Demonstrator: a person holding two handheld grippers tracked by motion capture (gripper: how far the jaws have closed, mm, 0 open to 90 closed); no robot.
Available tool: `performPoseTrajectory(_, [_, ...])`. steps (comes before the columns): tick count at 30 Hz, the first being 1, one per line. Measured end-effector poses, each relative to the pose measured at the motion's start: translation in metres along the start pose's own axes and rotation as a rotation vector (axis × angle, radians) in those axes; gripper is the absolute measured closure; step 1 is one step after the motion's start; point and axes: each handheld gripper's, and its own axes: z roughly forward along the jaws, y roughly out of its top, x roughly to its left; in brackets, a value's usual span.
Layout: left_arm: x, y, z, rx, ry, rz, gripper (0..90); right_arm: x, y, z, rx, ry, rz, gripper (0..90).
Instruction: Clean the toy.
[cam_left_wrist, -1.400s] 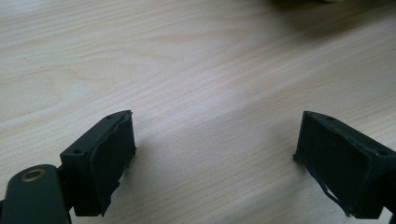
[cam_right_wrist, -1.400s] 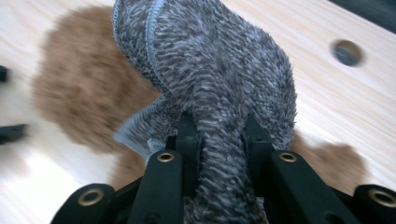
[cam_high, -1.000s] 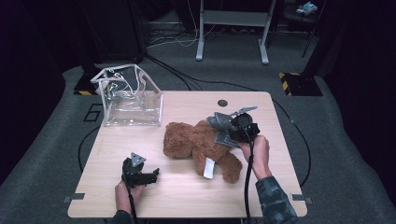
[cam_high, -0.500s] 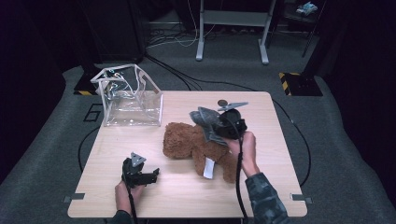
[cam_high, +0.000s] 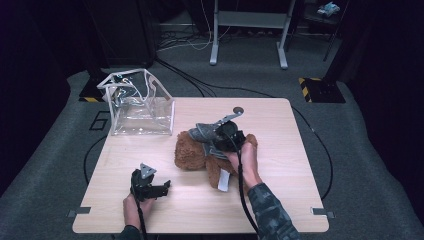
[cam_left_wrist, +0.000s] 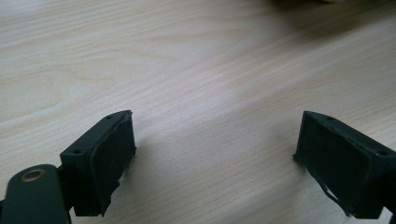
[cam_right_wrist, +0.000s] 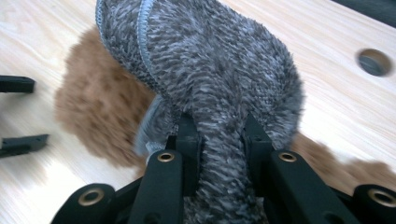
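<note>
A brown teddy bear (cam_high: 189, 154) lies in the middle of the wooden table (cam_high: 300, 150), with a white tag (cam_high: 223, 181) at its near side. My right gripper (cam_high: 214, 140) is shut on a grey fuzzy cloth (cam_high: 205, 133) and holds it just above the bear. In the right gripper view the cloth (cam_right_wrist: 205, 60) is pinched between the jaws of my right gripper (cam_right_wrist: 218, 135), the bear (cam_right_wrist: 98, 112) beneath it. My left gripper (cam_high: 162, 187) rests open at the front left, nothing between its pads (cam_left_wrist: 112, 154).
A clear plastic bag (cam_high: 140, 102) with white trim stands open at the table's back left corner. A round hole (cam_high: 238, 110) sits in the tabletop behind the bear. Dark floor with cables and a metal stand (cam_high: 247, 30) surrounds the table.
My right gripper has carried the grey cloth leftward, from the bear's right side to over its body. The left gripper has stayed put.
</note>
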Motion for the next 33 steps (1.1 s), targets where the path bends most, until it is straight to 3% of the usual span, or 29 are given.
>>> performPoseTrajectory(4, [0.0, 0.0, 0.0, 0.0, 0.0, 0.0, 11.4, -0.019, -0.012, -0.015, 0.014, -0.041, 0.03, 74.1])
performPoseTrajectory(10, [0.0, 0.0, 0.0, -0.001, 0.0, 0.0, 11.4, -0.046, -0.033, -0.033, 0.007, -0.066, 0.094, 74.0])
performPoseTrajectory(15, [0.0, 0.0, 0.0, 0.0, 0.0, 0.0, 11.4, -0.056, -0.044, -0.038, 0.025, -0.115, 0.123, 74.1])
performPoseTrajectory(19, [0.0, 0.0, 0.0, 0.0, 0.0, 0.0, 11.4, -0.06, -0.05, -0.039, 0.04, -0.153, 0.12, 74.1])
performPoseTrajectory(20, [0.0, 0.0, 0.0, -0.001, 0.001, 0.0, 11.4, -0.061, -0.052, -0.042, 0.026, -0.132, 0.121, 74.0])
performPoseTrajectory(23, [0.0, 0.0, 0.0, -0.001, 0.001, -0.001, 11.4, -0.055, -0.053, -0.051, -0.044, -0.081, 0.114, 74.0])
performPoseTrajectory(26, [0.0, 0.0, 0.0, 0.0, 0.0, 0.0, 11.4, -0.039, -0.047, -0.055, -0.075, -0.036, 0.094, 73.9])
performPoseTrajectory(31, [0.0, 0.0, 0.0, -0.003, 0.001, 0.001, 11.4, -0.008, -0.036, -0.045, -0.078, 0.027, 0.018, 73.2])
performPoseTrajectory(33, [0.0, 0.0, 0.0, -0.003, 0.001, 0.001, 11.4, 0.003, -0.033, -0.035, -0.069, 0.061, 0.016, 71.9])
